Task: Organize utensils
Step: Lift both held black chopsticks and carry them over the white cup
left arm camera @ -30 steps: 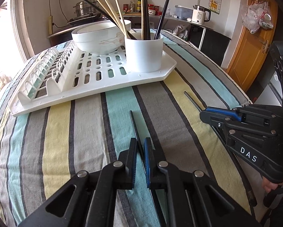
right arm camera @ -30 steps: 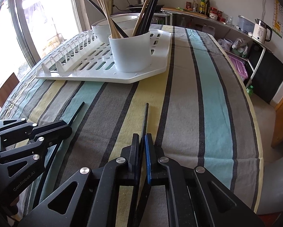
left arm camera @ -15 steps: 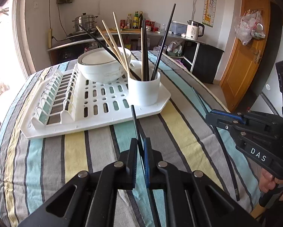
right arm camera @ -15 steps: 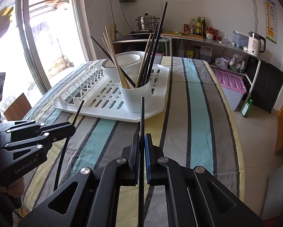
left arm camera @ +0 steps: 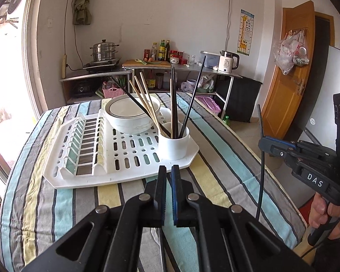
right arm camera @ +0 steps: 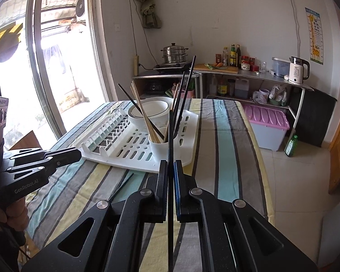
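Observation:
A white utensil cup point(left arm camera: 174, 144) stands on the near right corner of a white drying rack point(left arm camera: 83, 172) and holds several black and wooden chopsticks. My right gripper point(right arm camera: 169, 170) is shut on a black chopstick point(right arm camera: 170, 136) held upright; it also shows in the left wrist view point(left arm camera: 262, 158). My left gripper point(left arm camera: 168, 174) is nearly shut, with nothing visible between its tips. A black chopstick point(right arm camera: 122, 187) lies on the cloth below it, seen in the right wrist view. Both grippers hover above the table, short of the rack.
A white bowl point(left arm camera: 132, 115) sits on the rack behind the cup. The striped tablecloth point(left arm camera: 215, 140) covers the table, whose right edge drops to the floor. A counter with a pot point(left arm camera: 103, 51), bottles and a kettle point(left arm camera: 226, 62) stands behind.
Both grippers rose and pulled back from the table. The right one lifted its chopstick upright. The left one's chopstick slipped out of its tips and lies on the cloth.

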Motion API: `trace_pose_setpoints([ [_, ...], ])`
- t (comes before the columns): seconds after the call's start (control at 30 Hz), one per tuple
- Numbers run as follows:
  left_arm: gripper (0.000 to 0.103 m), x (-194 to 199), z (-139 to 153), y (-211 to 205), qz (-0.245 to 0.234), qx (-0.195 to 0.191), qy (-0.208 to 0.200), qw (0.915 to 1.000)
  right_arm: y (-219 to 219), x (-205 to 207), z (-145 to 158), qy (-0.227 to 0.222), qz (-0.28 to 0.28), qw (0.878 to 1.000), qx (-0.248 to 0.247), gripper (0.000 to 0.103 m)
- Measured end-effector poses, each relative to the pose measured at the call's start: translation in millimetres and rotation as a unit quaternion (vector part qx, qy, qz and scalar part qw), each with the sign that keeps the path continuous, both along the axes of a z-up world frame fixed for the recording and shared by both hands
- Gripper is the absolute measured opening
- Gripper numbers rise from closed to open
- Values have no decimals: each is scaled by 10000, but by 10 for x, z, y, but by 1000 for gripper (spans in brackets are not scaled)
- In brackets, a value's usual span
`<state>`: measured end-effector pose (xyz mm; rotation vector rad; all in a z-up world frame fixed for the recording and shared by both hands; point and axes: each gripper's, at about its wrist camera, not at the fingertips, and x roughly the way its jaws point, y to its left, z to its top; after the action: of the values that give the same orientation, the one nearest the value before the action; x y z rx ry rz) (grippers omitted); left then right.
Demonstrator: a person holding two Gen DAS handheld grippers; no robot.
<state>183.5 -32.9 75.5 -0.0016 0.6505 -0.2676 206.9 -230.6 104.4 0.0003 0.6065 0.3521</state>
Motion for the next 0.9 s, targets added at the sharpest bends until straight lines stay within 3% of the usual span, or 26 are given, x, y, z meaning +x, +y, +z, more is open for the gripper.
trace_pose_setpoints([
  [0.17, 5, 122, -177, 59, 53, -37, 232, 9997, -19, -8, -1, -8, 29, 10000, 1, 5],
  [0.23, 6, 209, -332, 66, 43, 73, 564, 9984, -29, -14, -3, -12, 38, 10000, 0, 5],
  [0.33, 21, 356, -589, 25, -39, 389, 975, 9945, -24, -14, -12, 2, 55, 10000, 2, 5],
  [0.37, 21, 397, -669, 3, -70, 522, 1087, 9927, -25, -10, -16, 6, 61, 10000, -3, 5],
  [0.63, 22, 689, -1112, -68, -85, 828, 1761, 9809, -47, 26, -55, 59, 74, 10000, -9, 5],
  [0.8, 21, 738, -1132, -140, -96, 939, 1697, 9810, -51, 43, -70, 84, 54, 9999, -9, 5],
  [0.9, 8, 744, -1123, -188, -201, 994, 1679, 9806, -56, 45, -76, 92, 60, 9999, -6, 5],
])
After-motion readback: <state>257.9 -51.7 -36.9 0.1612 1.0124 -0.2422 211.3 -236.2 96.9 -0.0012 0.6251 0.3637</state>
